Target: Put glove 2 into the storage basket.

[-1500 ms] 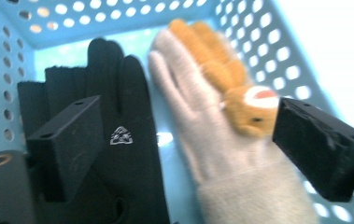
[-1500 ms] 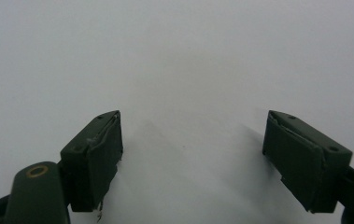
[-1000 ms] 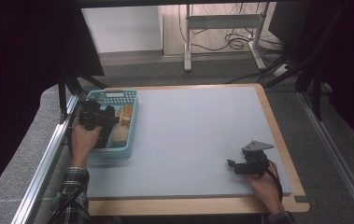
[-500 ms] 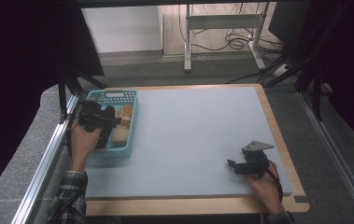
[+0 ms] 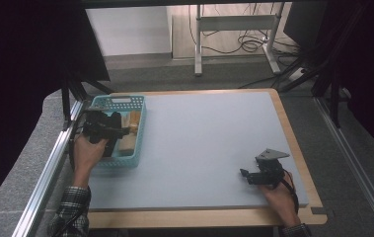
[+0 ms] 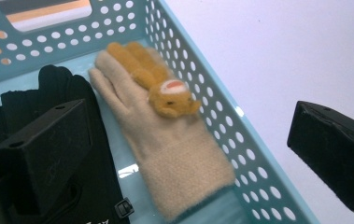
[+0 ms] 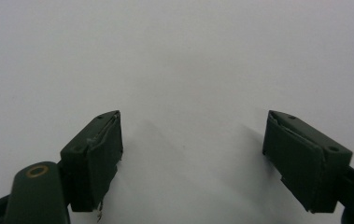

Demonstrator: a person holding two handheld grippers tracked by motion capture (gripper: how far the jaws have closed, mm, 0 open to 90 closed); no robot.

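My left tongs (image 6: 188,154) hang over the turquoise basket (image 5: 119,129) at the tabletop's (image 5: 199,143) left edge; their jaws have just been opening and stand wide, empty. Below lies the beige glove (image 6: 165,144) beside a black glove (image 6: 58,93). My right tongs (image 7: 191,158) rest wide, empty, near the tabletop's front right corner.

Two gloves (image 6: 165,140) side by side in basket (image 5: 120,101) at table's (image 5: 204,138) left edge.
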